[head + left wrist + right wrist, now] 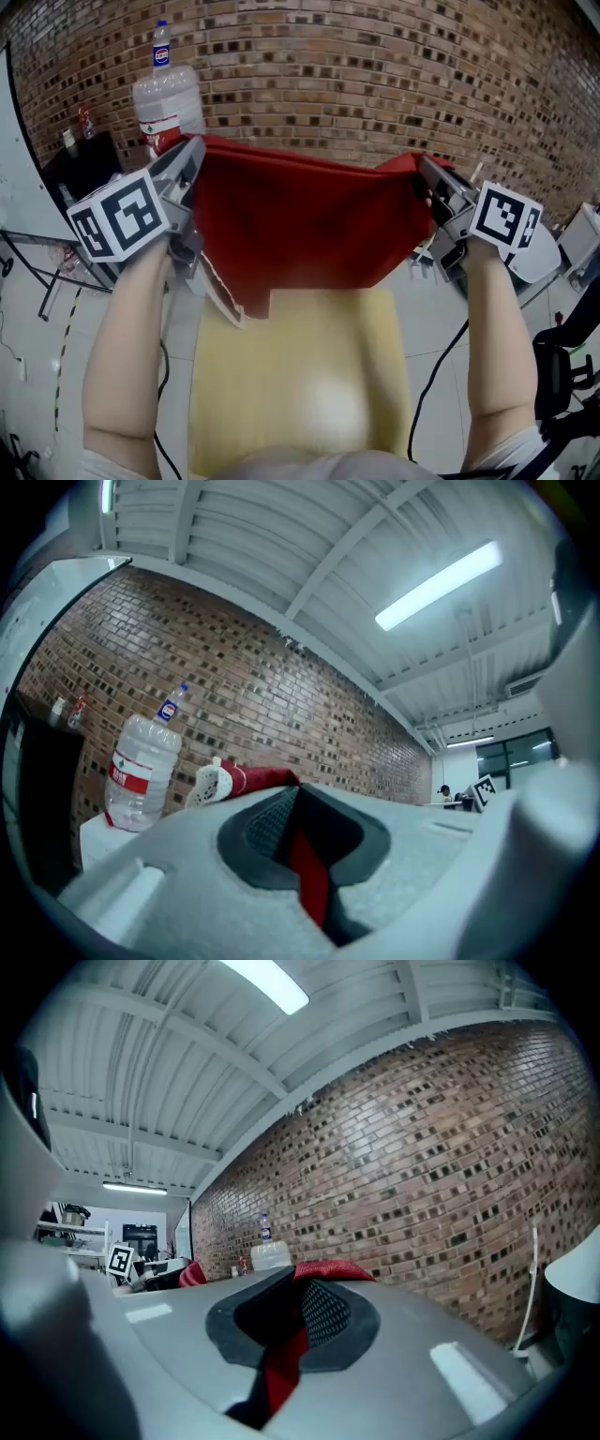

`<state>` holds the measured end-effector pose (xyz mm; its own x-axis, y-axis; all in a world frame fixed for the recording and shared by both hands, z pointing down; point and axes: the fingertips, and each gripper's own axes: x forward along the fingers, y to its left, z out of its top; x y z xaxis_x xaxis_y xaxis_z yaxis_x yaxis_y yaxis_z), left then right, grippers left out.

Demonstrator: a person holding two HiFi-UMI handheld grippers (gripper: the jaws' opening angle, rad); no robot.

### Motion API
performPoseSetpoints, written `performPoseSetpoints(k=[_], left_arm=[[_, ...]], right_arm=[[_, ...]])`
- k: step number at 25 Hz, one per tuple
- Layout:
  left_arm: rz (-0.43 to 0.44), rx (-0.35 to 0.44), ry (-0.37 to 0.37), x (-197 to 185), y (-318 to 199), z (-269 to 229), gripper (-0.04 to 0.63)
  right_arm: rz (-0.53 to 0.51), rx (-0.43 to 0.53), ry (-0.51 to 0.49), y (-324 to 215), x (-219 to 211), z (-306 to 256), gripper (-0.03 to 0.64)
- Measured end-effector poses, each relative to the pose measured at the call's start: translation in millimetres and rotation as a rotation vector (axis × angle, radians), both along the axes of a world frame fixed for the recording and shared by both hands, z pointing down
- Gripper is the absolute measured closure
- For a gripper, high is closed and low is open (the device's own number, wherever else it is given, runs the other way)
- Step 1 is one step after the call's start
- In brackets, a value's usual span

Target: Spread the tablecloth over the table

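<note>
Red tablecloth point(300, 220): is hanging stretched above yellow bench point(300, 375); left gripper point(190, 157) and right gripper point(428, 174) each pinching an upper corner.

Two grippers: left gripper point(190, 155), right gripper point(429, 173). One cloth point(300, 225), in both sets of fingers. One desk point(300, 375) below them. One jug point(169, 108) beyond the left fingers.

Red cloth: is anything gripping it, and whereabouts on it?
Yes. The left gripper and right gripper are each shut on the red tablecloth, one at each end of its top edge, so it hangs between them.
</note>
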<state>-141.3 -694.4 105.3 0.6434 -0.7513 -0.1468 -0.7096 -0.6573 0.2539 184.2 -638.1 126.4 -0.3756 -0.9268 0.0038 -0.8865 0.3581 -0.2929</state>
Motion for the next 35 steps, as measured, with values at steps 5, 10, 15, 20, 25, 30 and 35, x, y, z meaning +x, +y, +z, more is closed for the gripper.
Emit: performPoseSetpoints(k=[5,10,15,20,25,30,35], left_arm=[[0.016,-0.102,-0.011,2.5,-4.0,58.7,0.589],[0.024,-0.177,-0.038,1.9,-11.7,102.8,0.589],[0.028,-0.273,-0.041,-1.2,-16.0,152.4,0.589],[0.024,-0.324,-0.04,-12.1,-11.9,190.0,0.589],[0.015,-0.318,-0.026,-30.4,-6.1,192.6,0.589],[-0.001,-0.257,-0.023,-52.5,19.2,166.8,0.589],[-0.01,-0.224,-0.034,-65.3,63.9,151.4,0.589]], right_arm=[[-0.02,-0.098,0.001,4.5,-2.4,60.6,0.612],[-0.012,-0.162,-0.005,9.8,-7.4,100.6,0.612],[-0.016,-0.21,0.014,15.9,-11.3,134.4,0.612],[-0.007,-0.253,0.005,23.7,-17.5,162.6,0.612],[-0.012,-0.247,0.009,31.1,-34.6,163.2,0.612],[-0.03,-0.222,0.015,52.9,-52.9,147.3,0.612],[-0.045,-0.212,0.027,84.7,-62.6,139.1,0.612]])
